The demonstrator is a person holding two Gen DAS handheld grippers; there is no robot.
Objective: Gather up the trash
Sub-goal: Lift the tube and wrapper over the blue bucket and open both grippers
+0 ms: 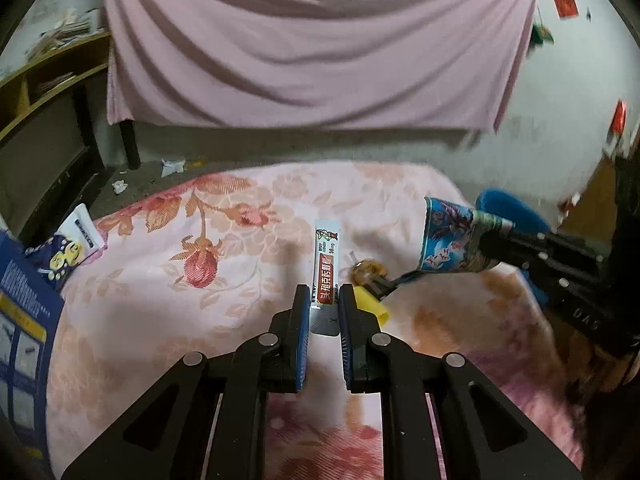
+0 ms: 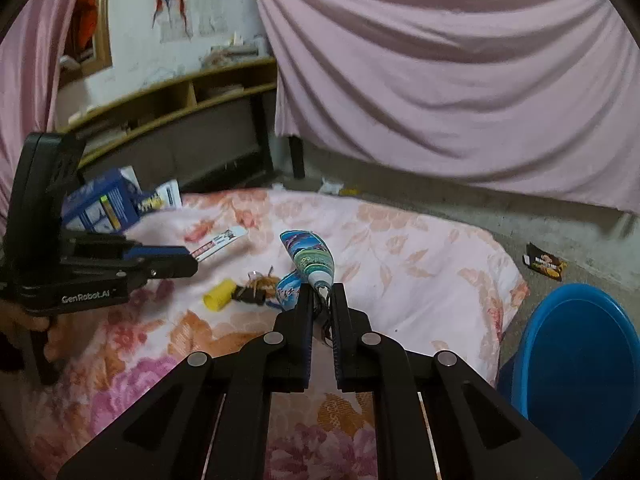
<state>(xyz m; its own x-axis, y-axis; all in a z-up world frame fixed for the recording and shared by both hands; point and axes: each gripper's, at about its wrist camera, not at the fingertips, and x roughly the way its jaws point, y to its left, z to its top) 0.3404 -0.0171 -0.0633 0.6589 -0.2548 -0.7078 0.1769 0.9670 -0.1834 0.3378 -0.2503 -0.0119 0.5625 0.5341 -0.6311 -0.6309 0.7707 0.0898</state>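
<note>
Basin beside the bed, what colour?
Solid blue, no pattern. The basin shows best in the right wrist view, on the floor at the right.

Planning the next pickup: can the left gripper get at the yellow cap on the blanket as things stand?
Probably not yet. The yellow cap lies uncovered just beside the left gripper, but its jaws are shut on the sachet, which would need dropping first.

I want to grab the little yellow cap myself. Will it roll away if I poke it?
Probably, a bit. The yellow cap looks like a short tube lying on its side, so it may roll. The flowery blanket is soft and should slow it. It touches a brown clump of trash, which may block it.
</note>
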